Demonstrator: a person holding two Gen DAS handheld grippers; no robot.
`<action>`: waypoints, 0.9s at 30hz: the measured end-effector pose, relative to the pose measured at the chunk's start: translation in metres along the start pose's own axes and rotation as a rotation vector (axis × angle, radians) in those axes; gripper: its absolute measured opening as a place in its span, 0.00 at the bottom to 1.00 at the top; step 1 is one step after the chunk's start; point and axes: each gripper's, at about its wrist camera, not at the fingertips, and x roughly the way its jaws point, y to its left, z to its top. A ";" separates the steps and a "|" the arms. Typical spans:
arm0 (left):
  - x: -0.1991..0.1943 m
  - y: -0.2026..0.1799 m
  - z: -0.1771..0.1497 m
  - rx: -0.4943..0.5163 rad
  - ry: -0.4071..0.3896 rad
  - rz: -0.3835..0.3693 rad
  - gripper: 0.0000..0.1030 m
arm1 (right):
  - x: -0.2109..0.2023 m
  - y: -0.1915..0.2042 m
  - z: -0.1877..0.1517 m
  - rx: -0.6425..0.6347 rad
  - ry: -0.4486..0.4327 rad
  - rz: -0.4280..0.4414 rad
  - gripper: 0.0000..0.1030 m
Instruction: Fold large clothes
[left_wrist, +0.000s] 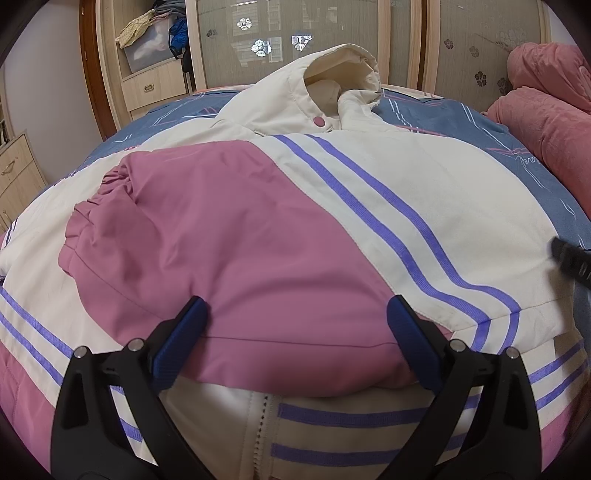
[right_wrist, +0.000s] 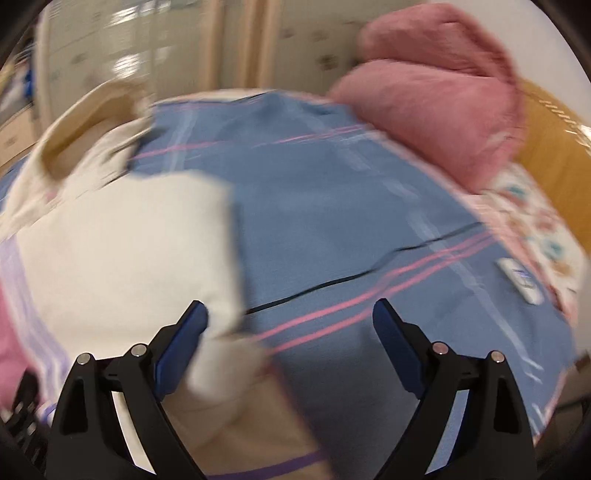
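The bed (left_wrist: 461, 122) fills both your views, covered by a blue sheet with thin pink and white lines. On it lies the jacket (left_wrist: 406, 206), cream with purple stripes and pink panels, spread across the near and middle part of the bed with its hood (left_wrist: 343, 70) at the far end, towards the wardrobe (left_wrist: 406, 40). One pink sleeve (left_wrist: 221, 240) is folded across the body of the jacket, its gathered cuff pointing left. At the near edge you can see the cream front with a zip line running between purple bands.

At the far right, pink bedding (left_wrist: 546, 107) is piled against the head of the bed. In the right wrist view, which is blurred, a thin dark cable (right_wrist: 351, 277) runs across the sheet, and a small white remote-like thing (right_wrist: 522, 280) lies near the right edge.

Your left gripper (left_wrist: 295, 325) stands wide open, its blue pads on either side of the folded sleeve's near part; you cannot tell whether they press on the cloth. Your right gripper (right_wrist: 290, 325) is also wide open, over the jacket's right edge and the bare sheet, with nothing held; its left pad sits just beside the cream fabric.
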 end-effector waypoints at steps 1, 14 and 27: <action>-0.001 0.000 0.000 -0.003 -0.005 -0.003 0.97 | 0.000 -0.007 0.002 0.027 -0.004 -0.020 0.89; -0.001 -0.007 0.038 0.063 -0.001 -0.075 0.85 | -0.011 0.030 -0.003 -0.043 0.037 0.391 0.63; 0.022 -0.005 0.025 0.040 0.042 -0.063 0.95 | 0.009 0.039 -0.007 -0.081 0.100 0.352 0.71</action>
